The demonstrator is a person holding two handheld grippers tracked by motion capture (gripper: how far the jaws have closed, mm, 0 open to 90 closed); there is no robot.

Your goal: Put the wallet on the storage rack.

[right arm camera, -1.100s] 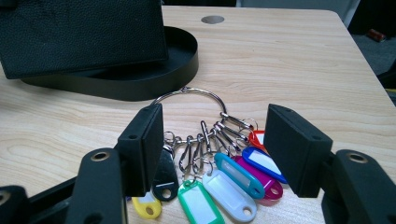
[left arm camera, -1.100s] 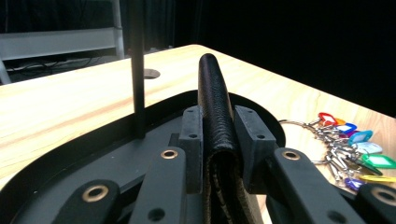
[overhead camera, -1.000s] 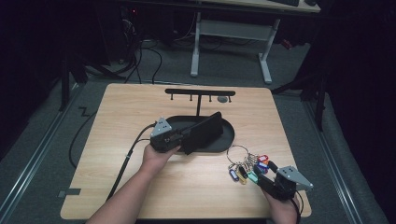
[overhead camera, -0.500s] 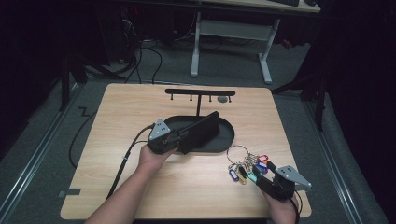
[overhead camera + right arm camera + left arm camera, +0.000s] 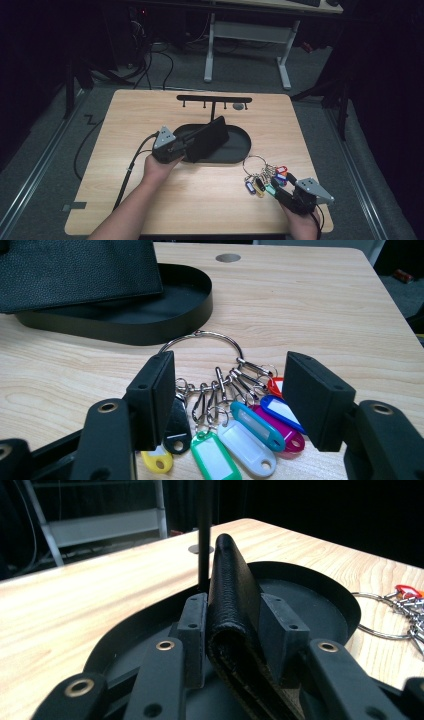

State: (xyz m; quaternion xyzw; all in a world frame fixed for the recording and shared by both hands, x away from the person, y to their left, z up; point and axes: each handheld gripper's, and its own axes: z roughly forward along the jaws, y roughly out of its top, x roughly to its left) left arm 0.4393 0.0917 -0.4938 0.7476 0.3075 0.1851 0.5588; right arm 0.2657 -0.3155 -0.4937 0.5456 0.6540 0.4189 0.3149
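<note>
Left tool (image 5: 186,146) at wallet over tray, right tool (image 5: 283,187) open over key bunch

Black wallet (image 5: 232,587) stands on edge, tilted, in the black oval tray (image 5: 239,150) mid table (image 5: 150,115), between the left tool's jaws; jaws have just been opening, one pad (image 5: 196,625) against the wallet, other pad just off it. Right tool near the front right table corner, jaws wide and straddling the key ring with coloured tags (image 5: 235,410), not pinching it
</note>
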